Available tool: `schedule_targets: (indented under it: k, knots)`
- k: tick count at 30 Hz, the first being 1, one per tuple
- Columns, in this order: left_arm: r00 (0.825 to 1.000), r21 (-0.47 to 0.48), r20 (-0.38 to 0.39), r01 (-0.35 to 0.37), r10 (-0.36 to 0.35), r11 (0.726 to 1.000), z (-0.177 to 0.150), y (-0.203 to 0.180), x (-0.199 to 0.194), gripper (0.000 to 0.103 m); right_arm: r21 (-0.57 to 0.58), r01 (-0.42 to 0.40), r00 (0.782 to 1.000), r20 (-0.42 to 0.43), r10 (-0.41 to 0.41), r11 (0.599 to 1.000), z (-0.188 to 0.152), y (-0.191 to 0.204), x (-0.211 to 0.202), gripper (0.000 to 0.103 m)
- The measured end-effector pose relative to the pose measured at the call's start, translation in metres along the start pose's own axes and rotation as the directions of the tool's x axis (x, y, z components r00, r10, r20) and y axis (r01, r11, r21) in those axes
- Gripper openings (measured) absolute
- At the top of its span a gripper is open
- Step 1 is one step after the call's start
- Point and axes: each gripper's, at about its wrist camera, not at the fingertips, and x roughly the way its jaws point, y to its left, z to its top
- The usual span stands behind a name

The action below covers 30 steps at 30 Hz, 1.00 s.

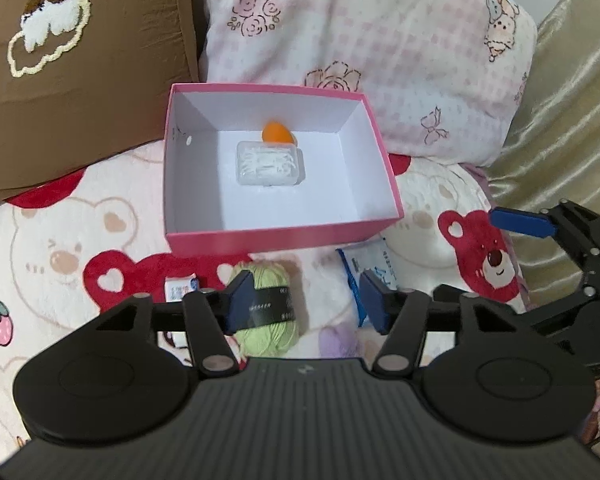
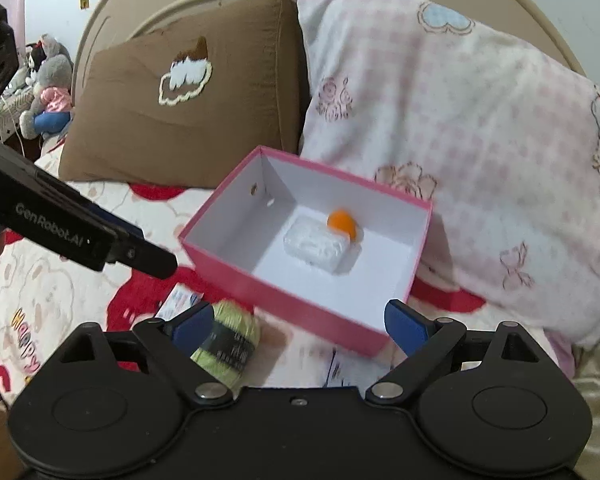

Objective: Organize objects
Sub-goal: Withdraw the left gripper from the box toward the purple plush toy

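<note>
Bear-print blanket (image 1: 60, 240): green yarn (image 1: 266, 320) (banded) lies before pink box (image 1: 280, 236).

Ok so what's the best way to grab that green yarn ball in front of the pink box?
Probably across its middle, on the black paper band. The green yarn ball lies on its side on the blanket, just in front of the pink box. Come from above with the open left claw, one pad on each rounded side; the band looks firmer than loose strands.

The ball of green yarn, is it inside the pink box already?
No, the ball of green yarn lies on the blanket in front of the pink box, outside its near wall.
</note>
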Motion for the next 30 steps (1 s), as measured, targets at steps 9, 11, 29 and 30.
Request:
schedule_targets:
  k: [9,11,29,30]
  knots:
    - [0.998,0.062,-0.007,-0.058,0.058,0.996,-0.030,-0.010,-0.016,0.083,-0.007,-0.005,1.000,0.011,0.005,1.000,-0.026,0.007,-0.033,0.094]
    - [0.998,0.071,-0.020,-0.050,0.052,0.996,-0.037,-0.011,-0.018,0.083,-0.003,-0.021,1.000,0.009,0.021,1.000,-0.032,0.007,-0.037,0.094]
    - [0.994,0.201,-0.068,-0.071,0.086,0.977,-0.070,-0.028,-0.022,0.091,-0.043,-0.094,0.996,0.003,0.095,0.995,-0.085,0.018,-0.059,0.094]
    - [0.994,0.199,-0.079,-0.062,0.079,0.978,-0.072,-0.028,-0.019,0.091,-0.034,-0.106,0.994,0.000,0.106,0.994,-0.088,0.016,-0.059,0.094]
